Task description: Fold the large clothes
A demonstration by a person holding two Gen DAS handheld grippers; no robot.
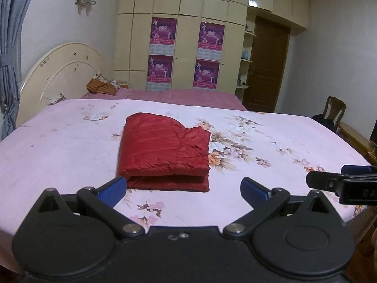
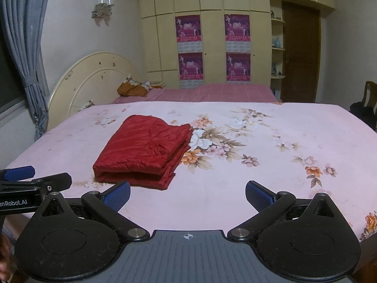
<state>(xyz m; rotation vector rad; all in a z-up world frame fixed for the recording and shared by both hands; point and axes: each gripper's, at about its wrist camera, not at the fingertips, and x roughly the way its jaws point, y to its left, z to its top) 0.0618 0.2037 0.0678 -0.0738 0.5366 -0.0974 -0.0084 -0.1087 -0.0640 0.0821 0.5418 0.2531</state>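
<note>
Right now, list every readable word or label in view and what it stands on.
"enRobot.AI", cut off at the frame edge: on the left claw body.
"DA", cut off: on the right claw body.
Wardrobe posters: print too blurred to read.
Nothing else.

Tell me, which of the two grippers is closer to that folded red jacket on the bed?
Left. The left gripper sits open straight before the red jacket, one finger almost at its corner. The right gripper, also open, is off to the jacket's right.
</note>
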